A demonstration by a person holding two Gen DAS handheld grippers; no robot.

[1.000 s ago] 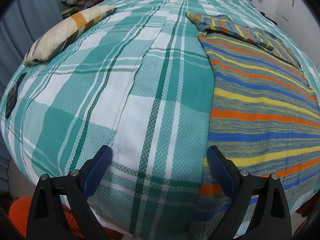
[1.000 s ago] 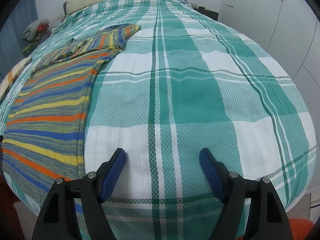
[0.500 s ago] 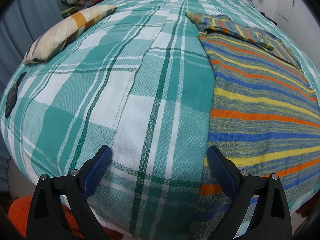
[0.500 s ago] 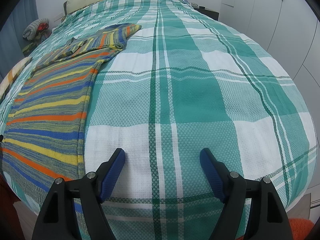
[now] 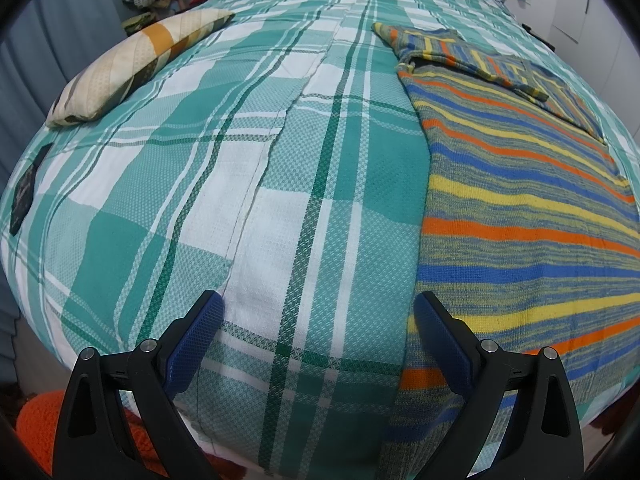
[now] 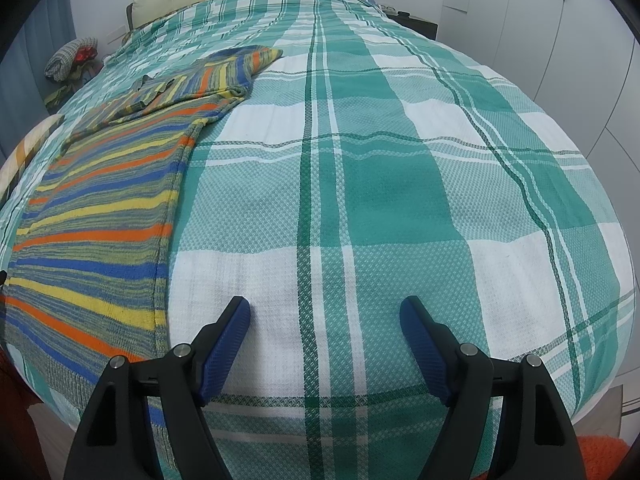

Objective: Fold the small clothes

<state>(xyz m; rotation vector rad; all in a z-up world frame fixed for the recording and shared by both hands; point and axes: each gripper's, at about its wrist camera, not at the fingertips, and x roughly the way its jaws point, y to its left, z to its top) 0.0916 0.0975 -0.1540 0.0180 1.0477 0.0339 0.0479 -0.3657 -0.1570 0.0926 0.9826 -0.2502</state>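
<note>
Striped knit sweater (image 5: 520, 208) flat on plaid bedspread (image 5: 256, 168), long axis 6-to-12 o'clock, at 3 o'clock of left gripper (image 5: 316, 344), nearer than right gripper (image 6: 324, 344); both wide open, empty

A knitted sweater (image 5: 520, 200) striped in blue, yellow, orange and mottled grey-green lay flat on the bed (image 5: 280, 160), its length running from the foot edge toward the headboard. Its hem hung slightly over the foot edge. At the far end a sleeve (image 6: 224, 76) was folded across the body. It lay spread out, not yet folded small.
</note>
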